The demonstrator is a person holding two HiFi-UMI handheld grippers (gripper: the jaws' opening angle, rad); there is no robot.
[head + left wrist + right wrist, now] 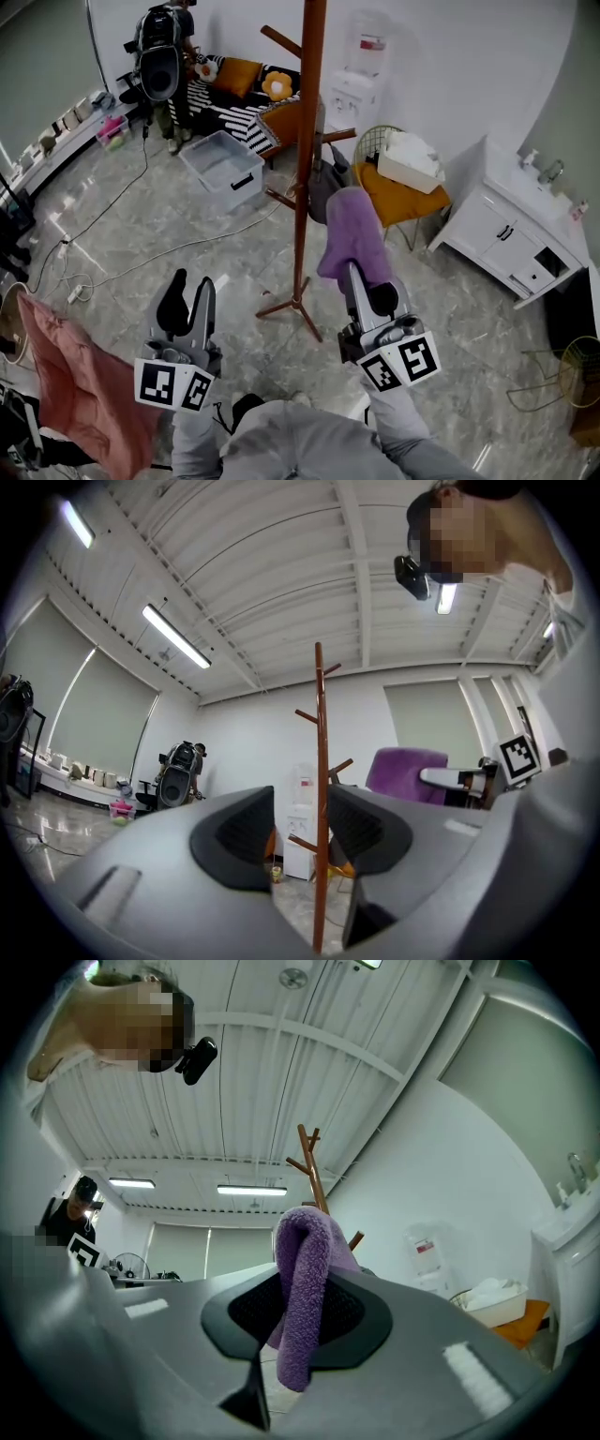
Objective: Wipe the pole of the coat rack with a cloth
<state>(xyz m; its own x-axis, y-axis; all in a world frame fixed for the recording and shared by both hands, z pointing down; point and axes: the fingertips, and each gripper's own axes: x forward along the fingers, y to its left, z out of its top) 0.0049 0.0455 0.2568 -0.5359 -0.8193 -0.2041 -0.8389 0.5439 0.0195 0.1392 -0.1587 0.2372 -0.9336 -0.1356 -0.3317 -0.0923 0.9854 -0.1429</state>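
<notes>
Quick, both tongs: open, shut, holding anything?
Left tongs: open, empty.
Right tongs: shut on the purple cloth.

Two hand-held grippers [192,281] [364,281], one cloth [354,234], one coat rack [307,141].

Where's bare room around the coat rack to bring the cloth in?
Bare floor right of the rack base, up to the white cabinet, and left of it, up to the white cable. Crowded behind the pole: orange-cushioned chair, clear bin, low pegs.
</notes>
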